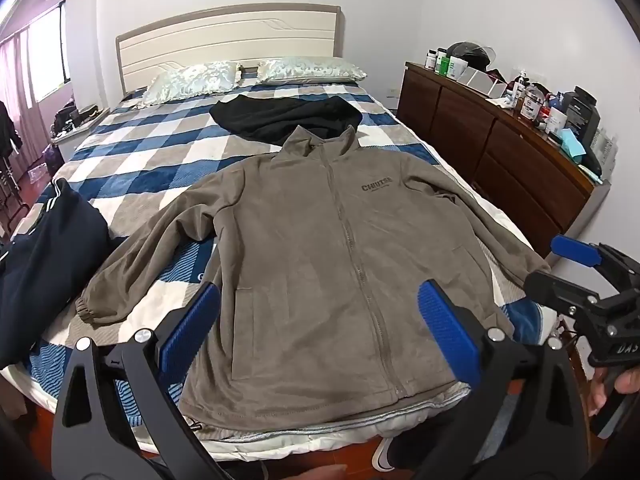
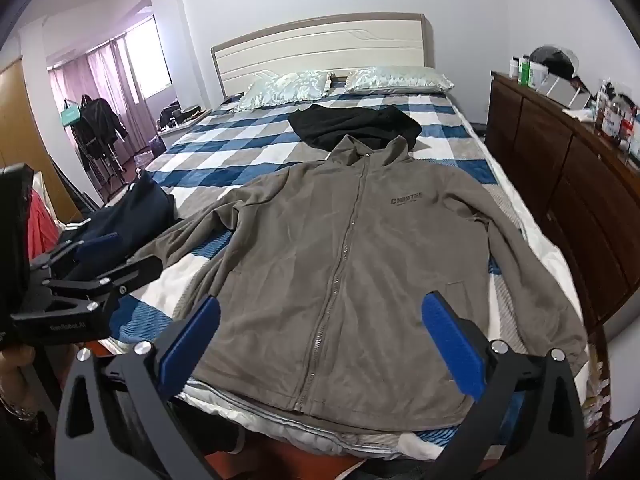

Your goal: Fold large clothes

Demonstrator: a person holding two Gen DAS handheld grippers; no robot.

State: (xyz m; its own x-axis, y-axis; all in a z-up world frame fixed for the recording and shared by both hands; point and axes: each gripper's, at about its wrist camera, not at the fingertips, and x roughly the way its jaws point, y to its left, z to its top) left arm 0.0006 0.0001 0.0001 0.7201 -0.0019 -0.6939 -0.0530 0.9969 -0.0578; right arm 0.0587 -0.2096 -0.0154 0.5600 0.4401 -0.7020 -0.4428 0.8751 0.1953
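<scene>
Grey-brown zip jacket (image 1: 320, 248) lies flat, front up, sleeves spread, on near end of checked blanket (image 1: 160, 148); soft black garment (image 1: 280, 118) touches its collar, navy striped garment (image 1: 44, 248) bunched left. Wooden dresser (image 1: 492, 140) stands right, top cluttered. Left gripper (image 1: 316, 324) and right gripper (image 2: 320, 332) hover over hem, jaws wide, empty.

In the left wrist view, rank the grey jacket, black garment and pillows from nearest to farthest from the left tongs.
1. Grey jacket, spread flat just ahead of the open left tongs.
2. Black garment, beyond the jacket's collar.
3. Pillows, by the headboard.
</scene>
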